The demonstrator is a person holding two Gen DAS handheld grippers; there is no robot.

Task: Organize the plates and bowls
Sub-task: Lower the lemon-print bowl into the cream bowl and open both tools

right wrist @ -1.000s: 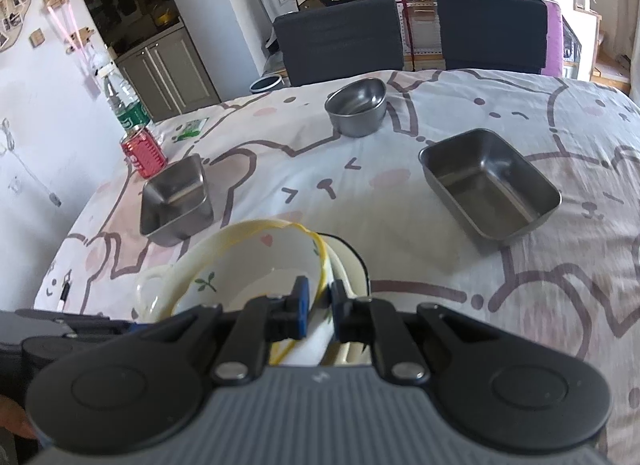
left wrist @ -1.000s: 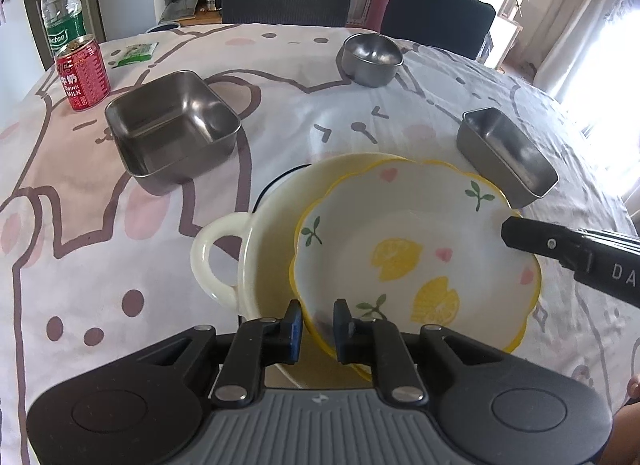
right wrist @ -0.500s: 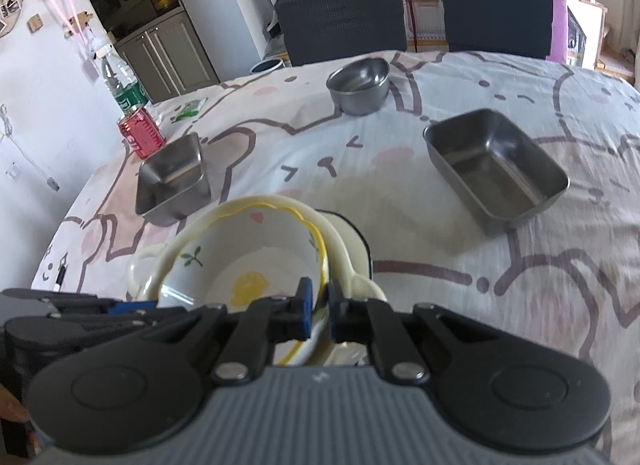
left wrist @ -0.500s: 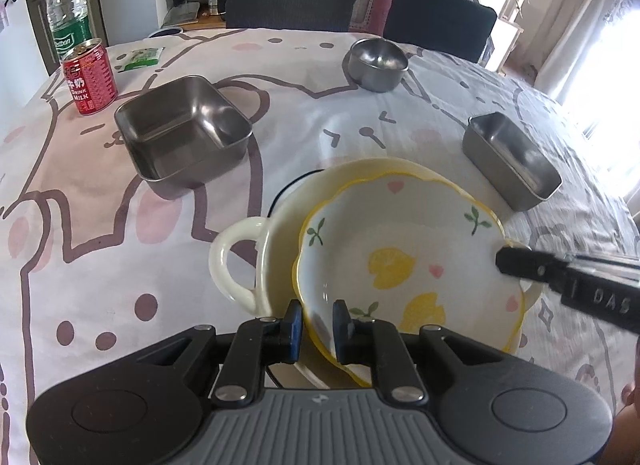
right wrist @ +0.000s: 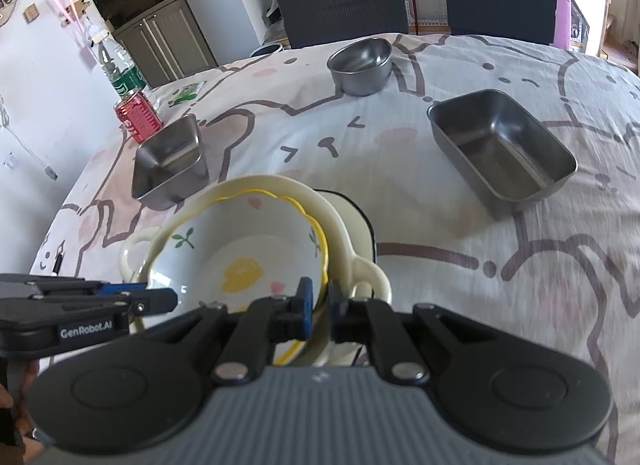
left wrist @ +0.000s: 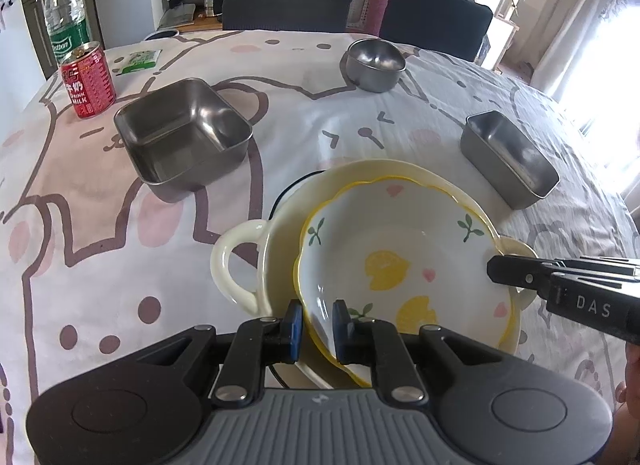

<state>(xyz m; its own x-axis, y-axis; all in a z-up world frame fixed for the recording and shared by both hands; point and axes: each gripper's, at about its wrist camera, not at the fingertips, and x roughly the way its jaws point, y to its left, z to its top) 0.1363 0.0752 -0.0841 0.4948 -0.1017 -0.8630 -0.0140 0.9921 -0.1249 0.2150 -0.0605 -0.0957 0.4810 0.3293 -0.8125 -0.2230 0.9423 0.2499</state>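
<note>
Left fingers (left wrist: 314, 323): clamped on the near rim of the lemon bowl (left wrist: 404, 269).
Right fingers (right wrist: 319, 305): clamped on the same bowl's opposite rim.
Change: a second ago the lemon bowl rode tilted above the cream handled dish (left wrist: 256, 265); it now sits lower and nested inside it.
Meaning: stacking looks nearly complete; release is the likely next step.
Bowl position: between both sets of fingers, inside the cream dish, on the bench (left wrist: 100, 265).
Remaining: square steel tray (left wrist: 182, 141), round steel bowl (left wrist: 374, 65), oblong steel tray (left wrist: 508, 159), well apart.
</note>
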